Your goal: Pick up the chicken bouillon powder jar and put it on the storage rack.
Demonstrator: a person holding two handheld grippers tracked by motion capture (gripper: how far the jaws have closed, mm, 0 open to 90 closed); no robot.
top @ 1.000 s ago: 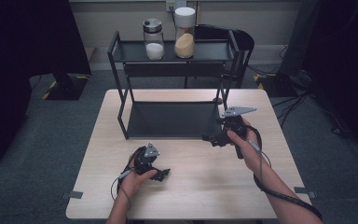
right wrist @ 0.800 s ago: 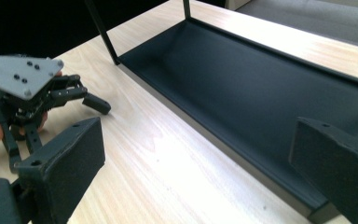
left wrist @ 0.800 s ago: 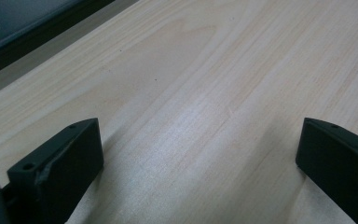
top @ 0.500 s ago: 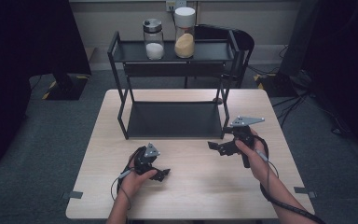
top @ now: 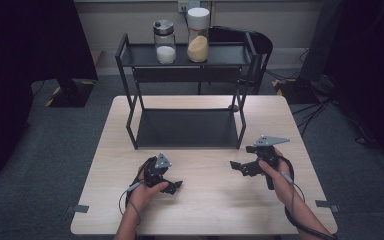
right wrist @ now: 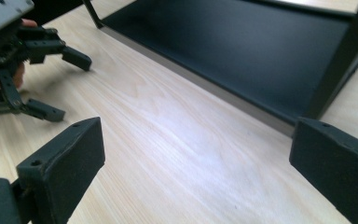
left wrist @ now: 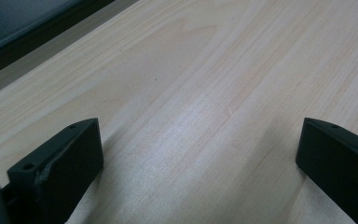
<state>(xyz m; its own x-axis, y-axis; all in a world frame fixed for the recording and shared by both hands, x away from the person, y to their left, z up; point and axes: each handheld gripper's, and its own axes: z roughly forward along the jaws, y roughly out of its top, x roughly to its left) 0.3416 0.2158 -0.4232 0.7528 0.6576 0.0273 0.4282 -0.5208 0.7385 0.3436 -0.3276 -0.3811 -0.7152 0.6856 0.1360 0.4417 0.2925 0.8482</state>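
A black two-tier rack (top: 130, 90) stands at the back of the wooden table (top: 205, 210). Its top shelf carries a silver-lidded jar of white powder (top: 165, 42) and a taller white-lidded jar of tan powder (top: 198, 35). My left gripper (top: 172, 179) rests low over the front-left tabletop, jaws open and empty; in the left gripper view it (left wrist: 198, 154) spans bare wood. My right gripper (top: 240, 159) hovers at the front right, pointing left, open and empty. The right gripper view has it (right wrist: 191, 163) facing the rack's lower shelf (right wrist: 242, 51).
The rack's front right leg (right wrist: 349, 60) stands just ahead of my right gripper. The left gripper (right wrist: 23, 60) and a hand appear farther off in the right gripper view. A dark chair (top: 260, 45) sits behind the rack. Grey carpet surrounds the table.
My right gripper has drawn back from the rack's front right leg toward the table's front and right. The left gripper has stayed put.
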